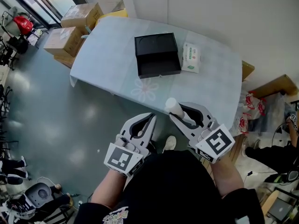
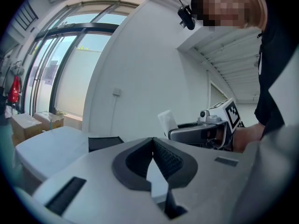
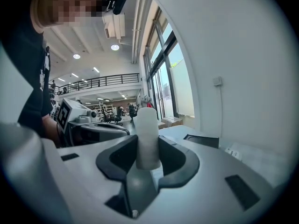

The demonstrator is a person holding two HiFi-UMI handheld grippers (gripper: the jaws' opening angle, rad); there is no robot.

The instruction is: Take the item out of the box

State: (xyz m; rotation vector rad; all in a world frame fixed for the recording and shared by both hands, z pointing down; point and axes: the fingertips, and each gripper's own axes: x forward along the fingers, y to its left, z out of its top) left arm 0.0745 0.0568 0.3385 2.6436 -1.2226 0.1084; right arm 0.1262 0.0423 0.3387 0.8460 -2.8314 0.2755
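Right gripper (image 3: 148, 143) is clamped on a white cylinder (image 3: 148, 135). The cylinder stands upright between the jaws, pads on both its sides, top poking above the jaw tips. Left gripper (image 2: 152, 142) is empty, its jaw tips meeting and nothing between them.

In the head view both grippers are held side by side off the near edge of the table (image 1: 107, 55), the right one over the table's edge. The black box (image 1: 157, 55) sits open on the table at 12 o'clock from the grippers, well apart from the cylinder. A wipes pack (image 1: 191, 57) lies just beside the box at its 3 o'clock. Cardboard boxes (image 1: 74, 29) are stacked on the floor at the table's 10 o'clock.
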